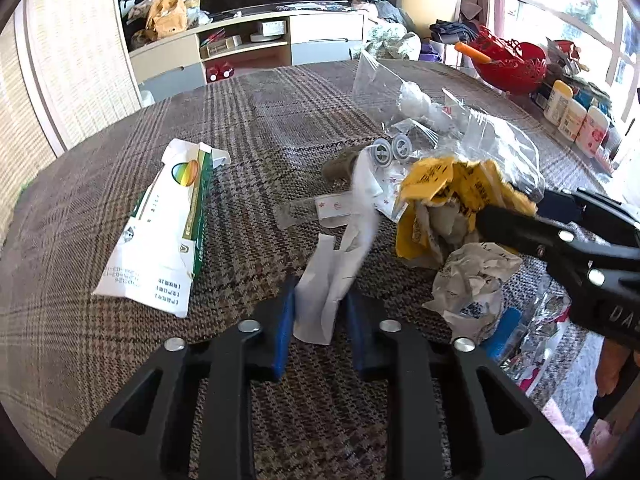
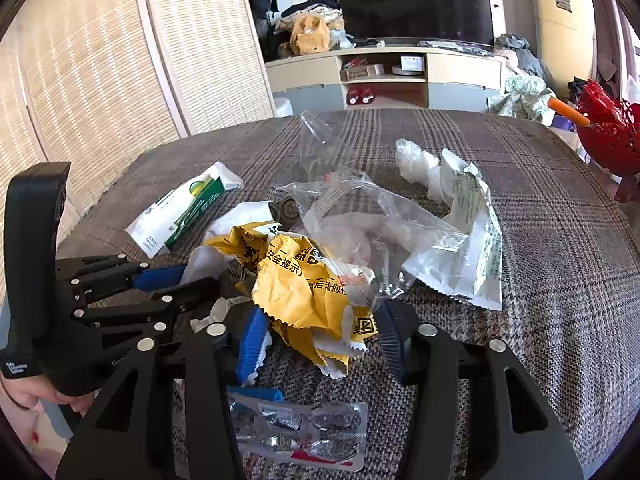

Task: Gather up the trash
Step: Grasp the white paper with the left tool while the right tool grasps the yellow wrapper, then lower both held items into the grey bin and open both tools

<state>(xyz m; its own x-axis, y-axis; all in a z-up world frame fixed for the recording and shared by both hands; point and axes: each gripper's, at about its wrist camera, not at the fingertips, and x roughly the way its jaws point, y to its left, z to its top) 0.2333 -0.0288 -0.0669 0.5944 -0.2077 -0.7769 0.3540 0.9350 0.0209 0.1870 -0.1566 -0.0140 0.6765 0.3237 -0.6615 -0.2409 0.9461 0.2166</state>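
Note:
A pile of trash lies on the plaid tablecloth (image 1: 240, 128). My left gripper (image 1: 320, 316) is shut on a white paper strip (image 1: 328, 280). A crumpled yellow wrapper (image 1: 436, 196) sits to its right, also in the right wrist view (image 2: 304, 292). My right gripper (image 2: 320, 344) is open, its jaws on either side of the yellow wrapper; it shows in the left wrist view (image 1: 516, 224). A white and green carton (image 1: 164, 228) lies to the left (image 2: 180, 212). Clear plastic bags (image 2: 384, 224) and a crumpled grey paper (image 1: 472, 280) lie around.
A used foil blister pack (image 2: 300, 432) lies near the front edge. A red basket (image 1: 508, 60) and several bottles (image 1: 572, 116) stand at the table's right edge. A TV cabinet (image 2: 384, 76) stands beyond the table.

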